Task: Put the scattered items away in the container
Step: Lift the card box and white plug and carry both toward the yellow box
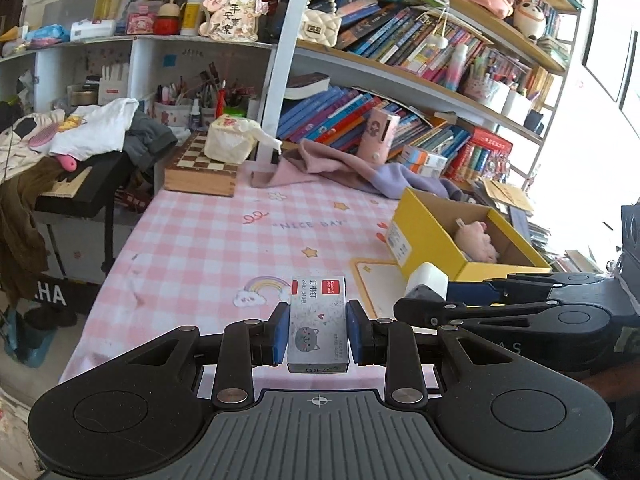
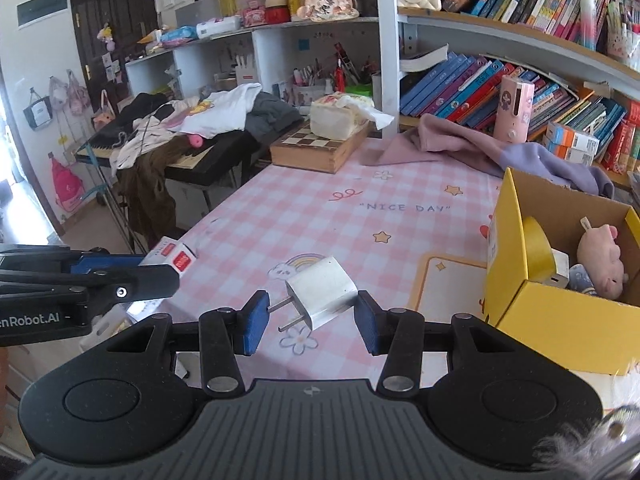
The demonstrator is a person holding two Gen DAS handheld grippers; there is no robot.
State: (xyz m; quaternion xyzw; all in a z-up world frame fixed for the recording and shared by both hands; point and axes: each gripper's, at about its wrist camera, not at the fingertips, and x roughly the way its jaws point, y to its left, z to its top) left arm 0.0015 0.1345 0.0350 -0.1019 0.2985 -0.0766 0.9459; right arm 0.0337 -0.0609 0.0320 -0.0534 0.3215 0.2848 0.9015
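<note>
While I am carrying both items above the table (image 1: 192, 240), my left gripper (image 1: 318, 330) is clamping a light, stiff staple box (image 1: 318, 320) by its long sides; my right gripper (image 2: 310, 316) is pinching a slippery white charger plug (image 2: 322, 298) askew, near the yellow cardboard box (image 2: 560, 320).

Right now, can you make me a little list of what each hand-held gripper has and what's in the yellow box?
left hand-held gripper: shut on the staples box
right hand-held gripper: shut on the white plug, prongs pointing left
yellow box: open, on the right of the table
inside the box: pink plush toy, yellow tape roll, another white charger
table cover: pink checked cloth
</note>
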